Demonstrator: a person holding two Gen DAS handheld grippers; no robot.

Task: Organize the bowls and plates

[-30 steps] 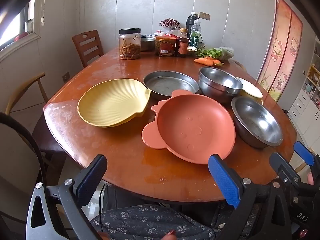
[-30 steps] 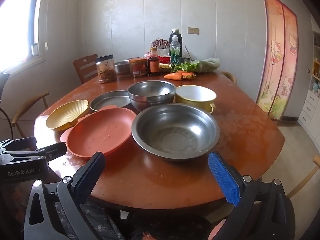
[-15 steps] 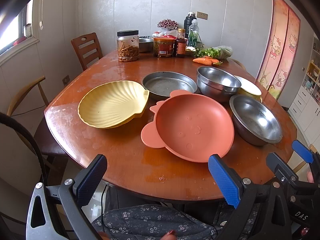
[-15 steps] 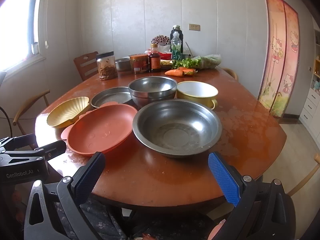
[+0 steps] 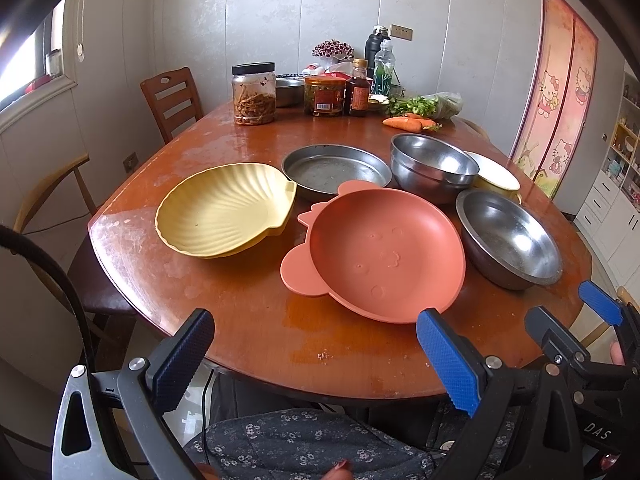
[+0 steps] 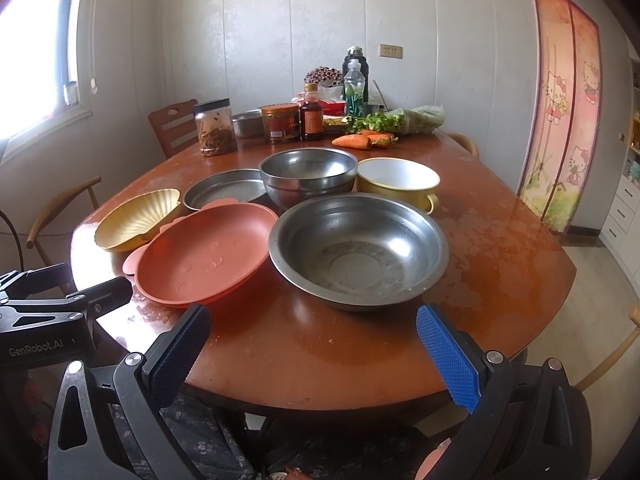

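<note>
Fingers (image 5: 448, 364) on both grippers gape empty at the counter's (image 5: 248, 336) near edge; I'd pinch the orange plate's (image 5: 384, 248) near rim first, squarely.

Pale panelled walls (image 6: 260, 32) close the room, with a light switch plate (image 6: 391, 51) high on the far one. A window (image 6: 36, 40) on the left lets in strong daylight — it glares on the sill and gleams off the worn, glossy top of the oval wooden table (image 6: 500, 256). A slatted wooden chair (image 5: 172, 100) stands at the far left corner; a curved-arm chair (image 5: 52, 192) sits nearer, by a wall socket (image 5: 130, 161). On the right hangs a pink cartoon-cat door curtain (image 6: 564, 100) — beside it white drawers (image 5: 608, 208) and pale floor tiles (image 6: 596, 280).
</note>
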